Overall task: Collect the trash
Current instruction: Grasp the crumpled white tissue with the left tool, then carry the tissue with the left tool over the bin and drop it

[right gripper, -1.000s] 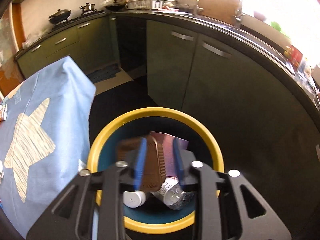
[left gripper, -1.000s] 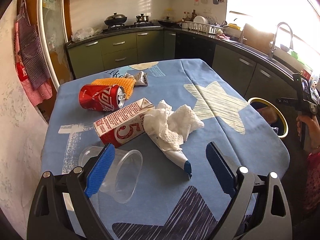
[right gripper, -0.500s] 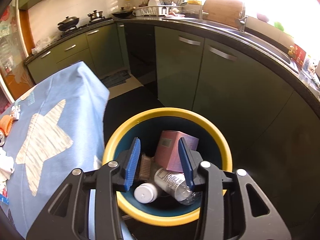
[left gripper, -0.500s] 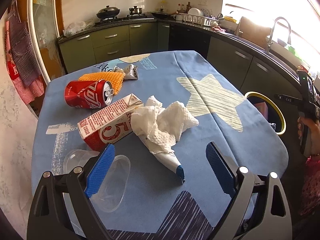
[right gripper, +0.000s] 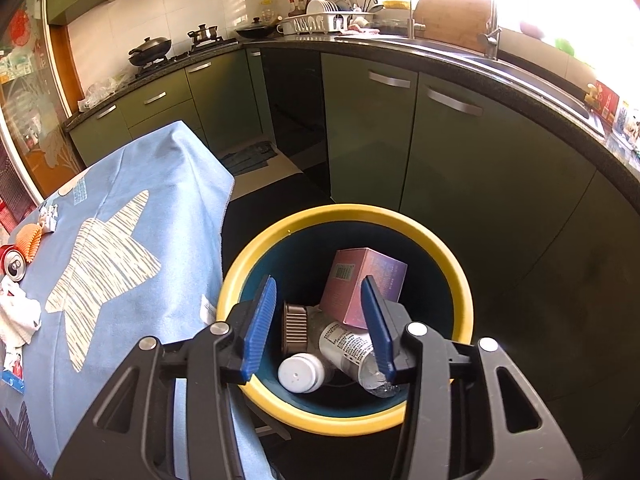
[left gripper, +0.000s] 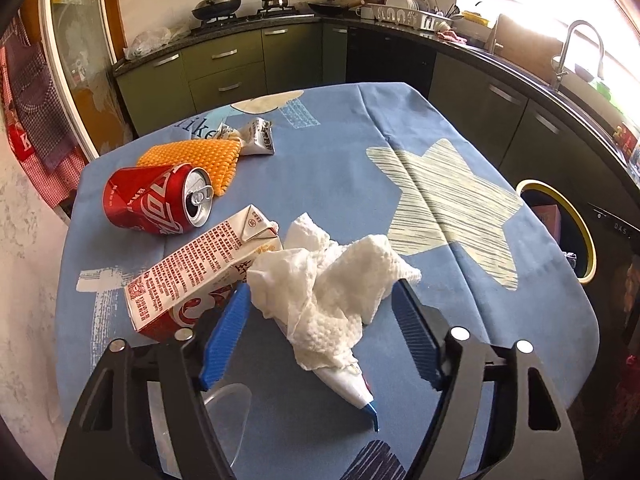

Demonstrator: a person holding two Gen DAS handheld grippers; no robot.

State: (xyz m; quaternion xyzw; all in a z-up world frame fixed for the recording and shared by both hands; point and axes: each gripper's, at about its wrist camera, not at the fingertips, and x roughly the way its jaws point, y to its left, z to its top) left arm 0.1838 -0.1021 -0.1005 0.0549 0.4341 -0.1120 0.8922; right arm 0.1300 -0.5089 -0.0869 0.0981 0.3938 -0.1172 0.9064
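Note:
My left gripper (left gripper: 320, 312) is open, its jaws either side of a crumpled white paper towel (left gripper: 332, 280) that lies over a white tube with a blue cap (left gripper: 352, 388). Beside it lie a red-and-white carton (left gripper: 192, 268), a red cola can (left gripper: 156, 198), an orange mesh pad (left gripper: 200, 156), a silver wrapper (left gripper: 256, 136) and a clear plastic cup (left gripper: 228, 412). My right gripper (right gripper: 320, 312) is open and empty above the yellow-rimmed bin (right gripper: 452, 264), which holds a pink box (right gripper: 360, 284), a brown cup (right gripper: 294, 326), a white bottle (right gripper: 300, 372) and a clear bottle (right gripper: 352, 348).
The table has a blue star-print cloth (left gripper: 360, 160); the bin (left gripper: 580, 220) stands off its right edge on the dark floor. Green kitchen cabinets (right gripper: 460, 148) curve behind the bin. A white wall (left gripper: 24, 280) is close on the table's left.
My left gripper moved forward and down until its jaws straddle the paper towel. My right gripper opened and let the brown cup fall into the bin, then rose a little.

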